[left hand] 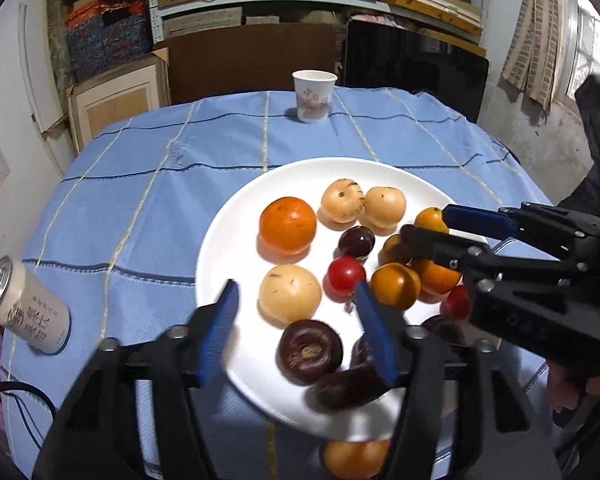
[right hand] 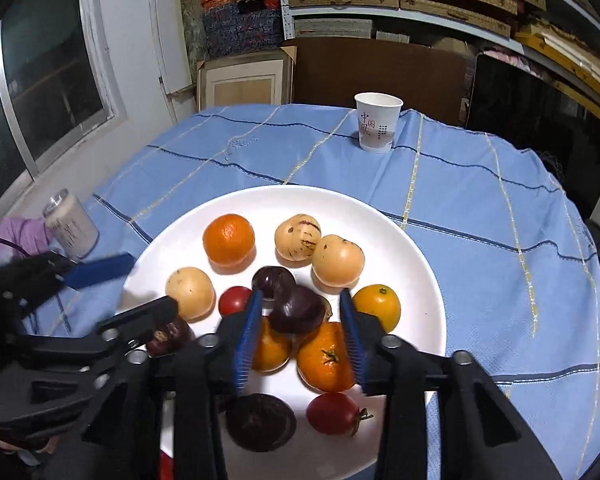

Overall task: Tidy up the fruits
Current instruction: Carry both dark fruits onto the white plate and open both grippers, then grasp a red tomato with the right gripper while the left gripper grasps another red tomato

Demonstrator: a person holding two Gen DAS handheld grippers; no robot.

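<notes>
Round white ceramic plate (right hand: 384,216) sits lower centre of both views, loaded with mixed fruit: round orange mandarin (right hand: 228,239) upper left of the pile, three pale beige speckled melon-like fruits (right hand: 338,259), small red tomatoes (right hand: 332,413), dark purple round fruits (right hand: 298,309), yellow-orange citrus (right hand: 378,306). One more orange fruit (left hand: 354,458) lies off the plate at the bottom edge of the left wrist view.

Your right gripper (right hand: 299,334) hangs over the middle of the pile, jaws parted, blue pads either side of a dark purple fruit but not pressing it; nothing held. Your left gripper (left hand: 296,330) hangs over the plate's near rim, jaws apart and empty, with the nearest beige fruit (left hand: 290,294) just beyond the tips.

Likely step: pick a fruit to sort. Choose one target per claw, centre it between the pads, close gently; purple ones look soft, and neighbours touch, so they may roll.

The plate rests on a blue tablecloth with pale and dark stripes (right hand: 480,200). White paper cup (right hand: 378,122) stands at the far edge, beige drink can (left hand: 28,306) at left. Stacked boards on shelves fill the top.
</notes>
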